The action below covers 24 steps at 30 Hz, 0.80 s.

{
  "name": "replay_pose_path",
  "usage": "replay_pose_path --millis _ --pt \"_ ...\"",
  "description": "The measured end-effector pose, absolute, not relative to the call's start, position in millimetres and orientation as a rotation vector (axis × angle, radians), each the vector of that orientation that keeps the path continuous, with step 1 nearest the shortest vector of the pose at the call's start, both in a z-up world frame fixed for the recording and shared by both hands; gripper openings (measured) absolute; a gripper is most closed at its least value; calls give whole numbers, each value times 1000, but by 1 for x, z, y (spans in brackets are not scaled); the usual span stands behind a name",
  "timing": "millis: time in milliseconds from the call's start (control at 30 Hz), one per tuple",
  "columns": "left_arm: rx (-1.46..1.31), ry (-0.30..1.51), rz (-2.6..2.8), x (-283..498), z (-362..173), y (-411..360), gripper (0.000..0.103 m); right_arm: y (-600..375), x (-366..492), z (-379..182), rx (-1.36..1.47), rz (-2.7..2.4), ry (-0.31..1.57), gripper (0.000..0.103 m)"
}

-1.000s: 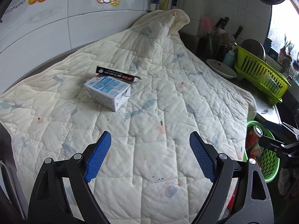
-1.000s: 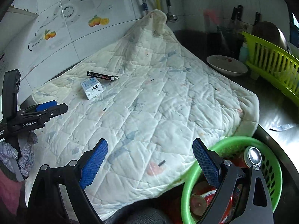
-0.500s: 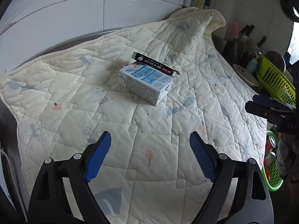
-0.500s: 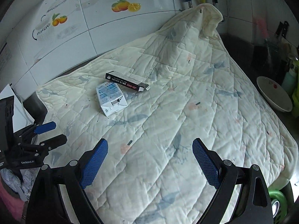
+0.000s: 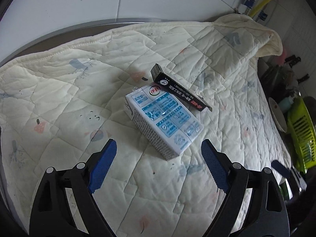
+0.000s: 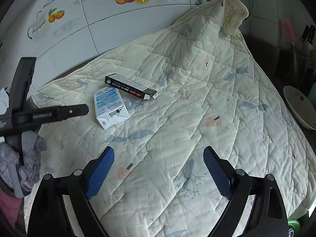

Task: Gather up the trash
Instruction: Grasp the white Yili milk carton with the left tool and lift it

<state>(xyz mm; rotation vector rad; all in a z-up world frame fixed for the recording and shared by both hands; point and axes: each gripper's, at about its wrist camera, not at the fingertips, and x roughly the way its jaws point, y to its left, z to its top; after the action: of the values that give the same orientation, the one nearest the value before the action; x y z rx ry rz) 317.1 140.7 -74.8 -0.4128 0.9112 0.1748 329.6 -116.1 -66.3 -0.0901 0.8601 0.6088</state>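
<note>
A white and blue milk carton [image 5: 164, 120] lies on its side on a cream quilted blanket [image 5: 79, 90]. A long black box [image 5: 179, 88] rests just behind it, touching its far end. My left gripper [image 5: 158, 158] is open, hovering close in front of the carton with nothing between its blue pads. In the right wrist view the carton [image 6: 110, 106] and the black box [image 6: 130, 86] lie at the left of the blanket [image 6: 197, 98]. My right gripper [image 6: 158, 165] stands open and empty over the blanket's middle. The left gripper's black finger [image 6: 59, 112] shows beside the carton.
White tiled wall [image 6: 79, 19] with fruit stickers runs behind the blanket. A white bowl [image 6: 300, 106] and a lime-green dish rack [image 5: 302, 130] stand to the right. A green basket's rim [image 6: 294, 224] peeks out at the lower right. A gloved hand [image 6: 23, 158] shows at the left.
My left gripper has moved in towards the milk carton, which now fills much more of its view. My right gripper has swung left, away from the green basket, over the blanket.
</note>
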Motion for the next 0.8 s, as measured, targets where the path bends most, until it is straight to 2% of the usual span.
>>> replay_pose_path --millis 433,800 --pt "-532 1016 299 377 -98 148 89 -136 335 -77 -87 606 871 89" --pt "-450 1106 375 405 -114 134 89 -136 336 -81 -100 604 884 89"
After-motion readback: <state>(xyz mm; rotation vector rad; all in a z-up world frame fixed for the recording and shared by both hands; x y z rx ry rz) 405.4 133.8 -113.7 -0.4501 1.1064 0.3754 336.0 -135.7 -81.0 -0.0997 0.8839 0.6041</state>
